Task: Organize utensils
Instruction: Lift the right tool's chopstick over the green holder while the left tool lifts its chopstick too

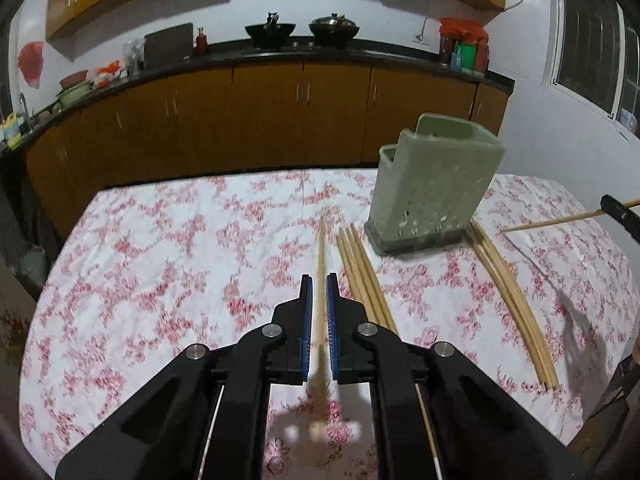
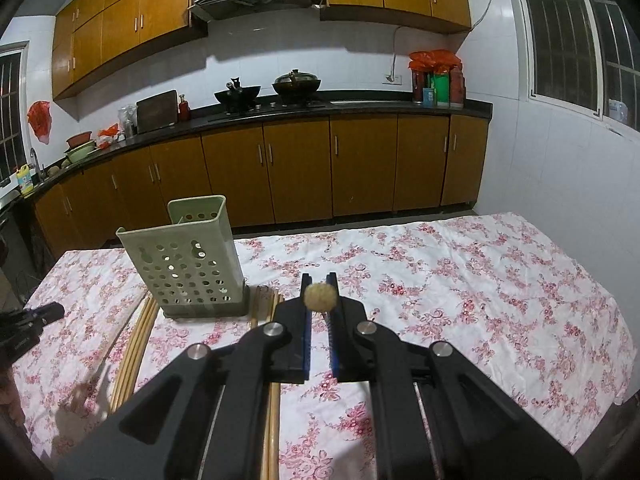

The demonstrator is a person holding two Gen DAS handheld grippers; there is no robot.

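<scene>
A green perforated utensil holder (image 1: pixel 432 184) stands on the floral tablecloth; it also shows in the right wrist view (image 2: pixel 188 264). My left gripper (image 1: pixel 319 284) is shut on one chopstick (image 1: pixel 321 256) that runs forward between its blue pads, above the cloth. A bundle of chopsticks (image 1: pixel 364 276) lies just left of the holder, another bundle (image 1: pixel 512 304) to its right. My right gripper (image 2: pixel 320 280) is shut on a chopstick seen end-on (image 2: pixel 320 297). That chopstick (image 1: pixel 560 221) and the right gripper's tip show at the far right of the left wrist view.
The table (image 2: pixel 480 280) has a pink floral cloth. Chopstick bundles lie by the holder in the right wrist view (image 2: pixel 136 344). Behind the table stand brown kitchen cabinets (image 2: pixel 300 168) and a dark counter with woks (image 2: pixel 296 82). A window (image 2: pixel 572 32) is on the right.
</scene>
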